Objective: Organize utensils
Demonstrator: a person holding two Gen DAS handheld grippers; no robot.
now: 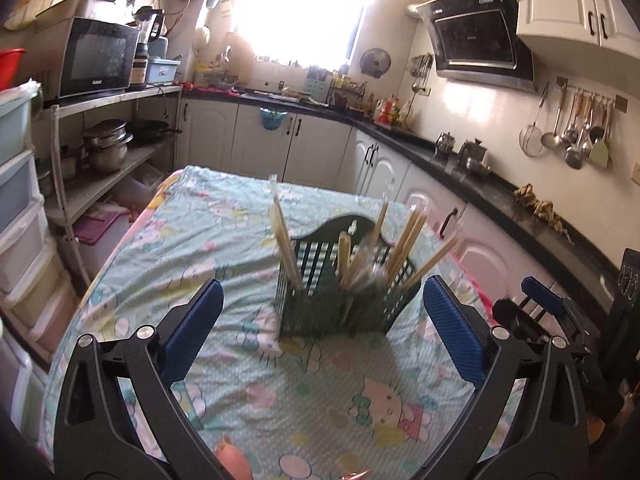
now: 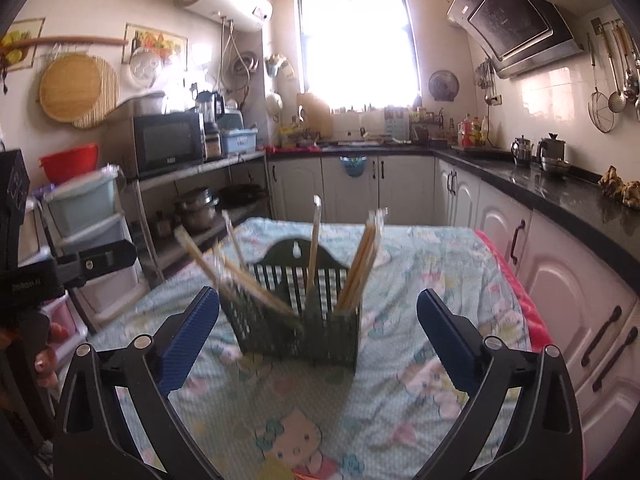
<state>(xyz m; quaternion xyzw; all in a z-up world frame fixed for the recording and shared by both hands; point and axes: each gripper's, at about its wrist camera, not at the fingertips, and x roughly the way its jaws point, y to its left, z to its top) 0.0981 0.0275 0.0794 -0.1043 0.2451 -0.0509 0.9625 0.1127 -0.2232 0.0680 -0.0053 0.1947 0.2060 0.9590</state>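
A dark green slotted utensil basket stands on the table's cartoon-print cloth. Several wrapped pairs of chopsticks lean out of it at different angles. My left gripper is open, its blue pads wide apart in front of the basket with nothing between them. My right gripper is open too, short of the basket and empty. The right gripper also shows at the right edge of the left wrist view. The left gripper's body shows at the left edge of the right wrist view.
A black counter with kettles runs along the right wall above white cabinets. A shelf rack with a microwave and pots stands left of the table, next to plastic drawers. A person's fingers show at the left edge.
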